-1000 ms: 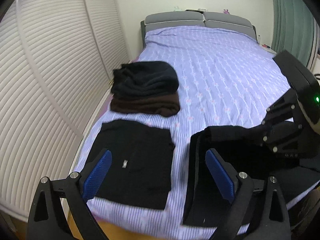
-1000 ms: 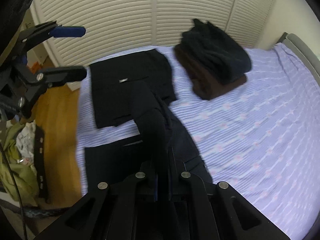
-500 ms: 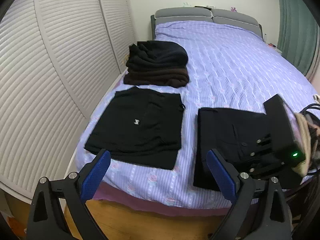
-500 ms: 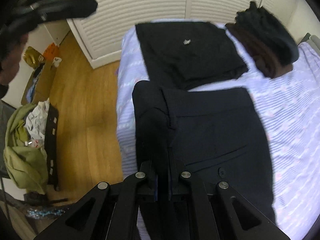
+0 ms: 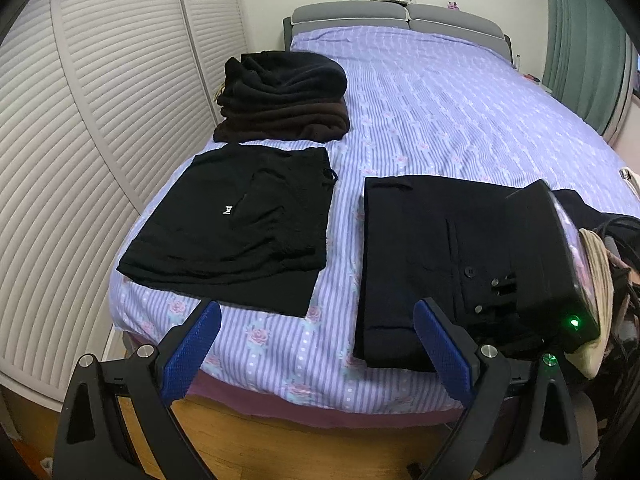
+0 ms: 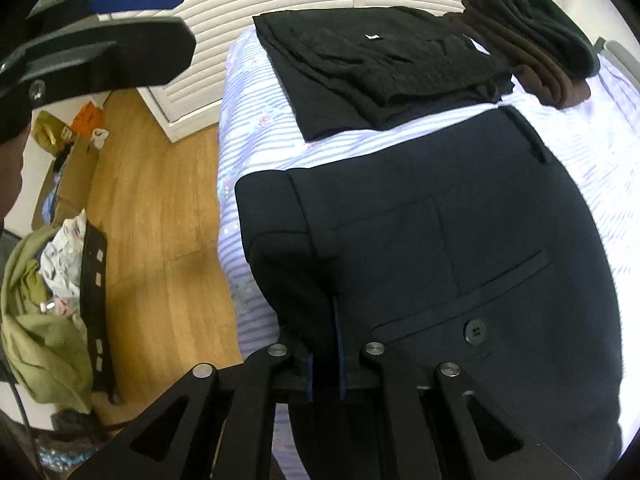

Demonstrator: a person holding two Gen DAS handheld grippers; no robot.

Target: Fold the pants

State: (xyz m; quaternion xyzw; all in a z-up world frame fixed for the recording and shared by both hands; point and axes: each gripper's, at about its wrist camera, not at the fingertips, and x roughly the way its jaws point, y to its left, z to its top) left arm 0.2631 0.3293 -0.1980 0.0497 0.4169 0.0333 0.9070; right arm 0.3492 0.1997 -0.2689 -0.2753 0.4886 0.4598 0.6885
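Dark navy pants (image 6: 440,240) lie folded flat at the foot of the bed, back pocket and button facing up; they also show in the left wrist view (image 5: 420,248). My right gripper (image 6: 324,344) holds a fold of the pants at their near edge between its blue pads, and its jaws are opening. Its black body (image 5: 548,264) rests low over the pants' right part. My left gripper (image 5: 318,308) hovers open over the bed's foot edge, left of the pants, with nothing between its fingers.
A folded black garment (image 5: 236,232) with a small white logo lies left of the pants. Behind it sits a stack of black and brown knitwear (image 5: 284,96). White louvred doors (image 5: 80,120) run along the bed's left side. A basket of laundry (image 6: 40,312) stands on the wooden floor.
Both grippers came down toward the foot of the bed. The right one carried the hanging pants fabric down, and the pants now lie flat and folded.
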